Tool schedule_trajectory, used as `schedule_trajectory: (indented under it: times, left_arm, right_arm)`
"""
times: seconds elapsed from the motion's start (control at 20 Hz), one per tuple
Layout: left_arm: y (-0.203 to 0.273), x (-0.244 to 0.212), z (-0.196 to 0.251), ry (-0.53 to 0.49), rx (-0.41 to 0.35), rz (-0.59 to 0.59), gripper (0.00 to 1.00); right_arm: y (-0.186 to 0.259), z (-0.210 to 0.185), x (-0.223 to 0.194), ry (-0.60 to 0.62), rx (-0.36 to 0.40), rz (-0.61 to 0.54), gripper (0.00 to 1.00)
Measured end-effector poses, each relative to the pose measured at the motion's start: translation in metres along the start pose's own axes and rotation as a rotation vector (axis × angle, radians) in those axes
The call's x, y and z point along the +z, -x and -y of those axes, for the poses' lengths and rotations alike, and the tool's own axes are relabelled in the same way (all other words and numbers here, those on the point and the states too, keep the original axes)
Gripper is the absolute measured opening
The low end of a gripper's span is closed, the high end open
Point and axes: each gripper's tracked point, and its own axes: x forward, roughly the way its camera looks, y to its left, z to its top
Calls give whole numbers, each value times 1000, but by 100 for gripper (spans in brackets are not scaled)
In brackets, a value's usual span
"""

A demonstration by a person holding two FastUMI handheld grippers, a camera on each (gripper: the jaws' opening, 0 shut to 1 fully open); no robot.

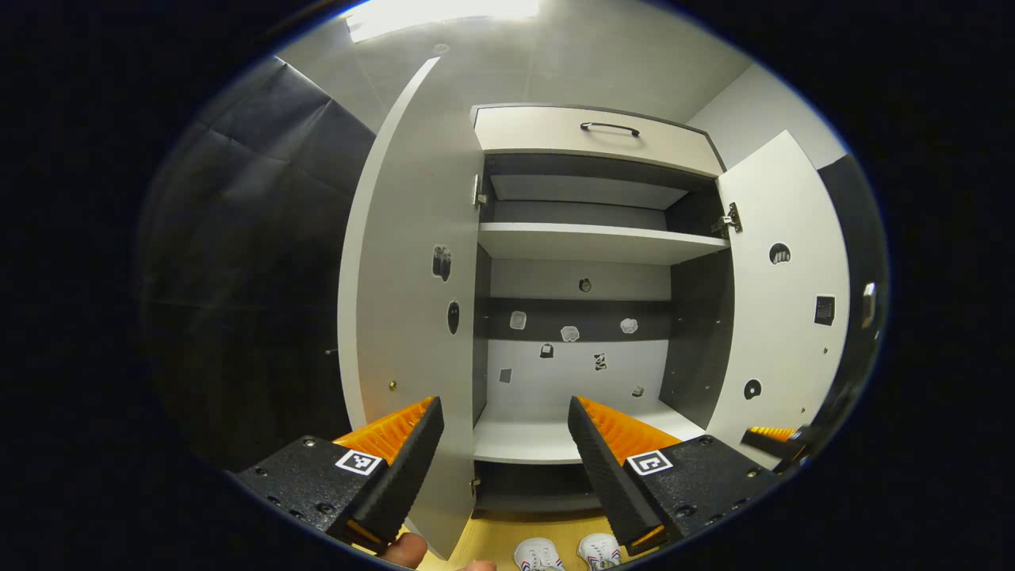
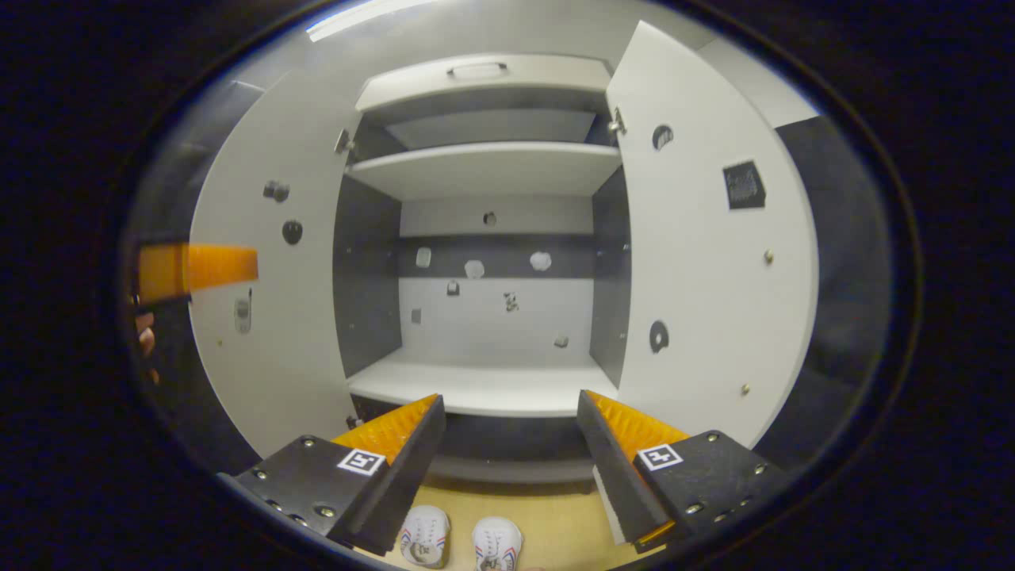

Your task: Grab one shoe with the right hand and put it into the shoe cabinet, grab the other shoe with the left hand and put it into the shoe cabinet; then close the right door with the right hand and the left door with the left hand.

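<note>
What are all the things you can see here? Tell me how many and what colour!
Shoe cabinet: one, white and dark grey, straight ahead, both doors open.
Doors: two, white; left door and right door swung outward.
Shelves: an upper shelf and a lower shelf, white, nothing on them.
Drawer: one, white with a dark handle, at the cabinet's top.
Stickers: several, small, grey and black, on the back wall and doors.
Shoes: two, white, side by side on the yellowish floor in front of the cabinet.
Left gripper: black with orange fingers, open, holding nothing.
Right gripper: same colours, open, holding nothing.
</note>
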Motion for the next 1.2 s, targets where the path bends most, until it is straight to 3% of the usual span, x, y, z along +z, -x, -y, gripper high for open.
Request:
schedule_trajectory:
  times: [0.2, 0.35, 0.55, 0.6, 0.65, 0.75, 1.1, 1.2]
  left_arm:
    - [-1, -5, -7, -5, 24, -13, 96]
    - [-3, -10, -11, -9, 40, -32, 96]
    - [-5, -17, -21, -24, 60, -47, 96]
    - [-6, -18, -23, -28, 65, -49, 96]
    - [-6, -18, -24, -32, 66, -50, 96]
    - [-6, -18, -23, -38, 65, -47, 94]
    - [-6, -19, -23, -46, 61, -48, 94]
    - [-6, -19, -23, -47, 61, -48, 94]
  right_arm:
    - [-23, -19, -116, 60, 62, -259, 100]
    - [-34, -34, -196, 75, 112, -453, 84]
    - [-35, -42, -278, 60, 152, -672, 84]
    - [-30, -45, -295, 51, 161, -724, 76]
    - [-29, -46, -310, 35, 163, -767, 69]
    - [-24, -45, -336, 23, 159, -852, 66]
    - [-15, -46, -394, 6, 152, -1008, 69]
    - [-16, -44, -393, 22, 138, -1009, 55]
